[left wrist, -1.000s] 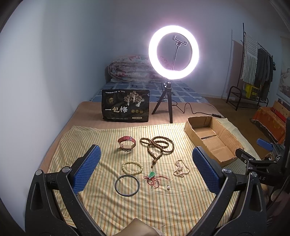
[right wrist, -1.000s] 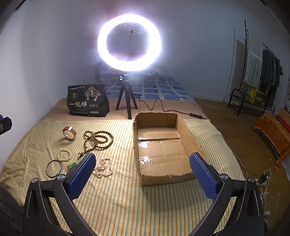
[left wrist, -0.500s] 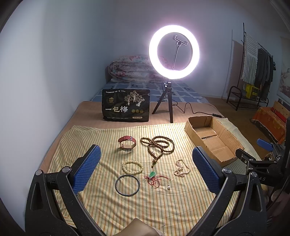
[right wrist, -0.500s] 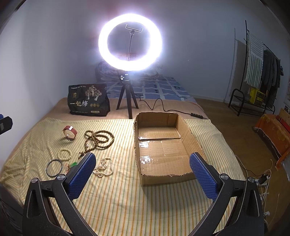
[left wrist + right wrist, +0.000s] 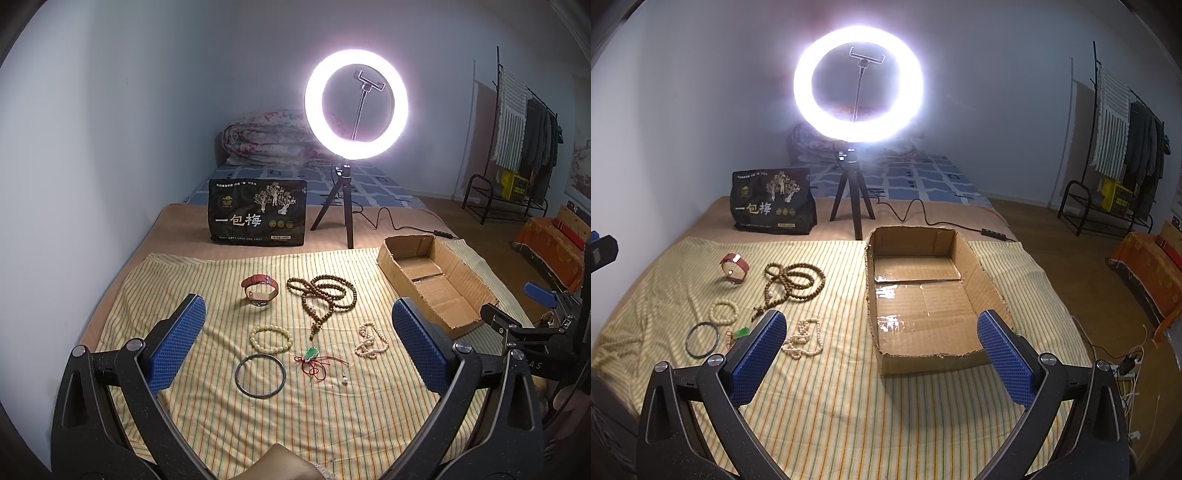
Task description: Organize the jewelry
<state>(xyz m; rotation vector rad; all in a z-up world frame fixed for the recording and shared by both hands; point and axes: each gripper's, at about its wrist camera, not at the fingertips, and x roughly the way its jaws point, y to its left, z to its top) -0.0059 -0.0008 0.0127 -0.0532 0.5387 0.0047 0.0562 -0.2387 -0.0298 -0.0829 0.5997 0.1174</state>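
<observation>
Bed (image 5: 236, 424): striped sheet. Cardboard box (image 5: 923, 291) at right edge, empty. Black bag (image 5: 258, 213) at far edge, printed "一包梅". Jewelry at centre: brown bead necklace (image 5: 325, 295), red watch (image 5: 259, 288), bangle (image 5: 260, 375). Left gripper (image 5: 297, 343), right gripper (image 5: 881, 358): both released, holding nothing.

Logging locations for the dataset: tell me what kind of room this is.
Most likely a bedroom at home: a folded quilt lies at the head of the bed, and a clothes rack stands by the wall.
</observation>
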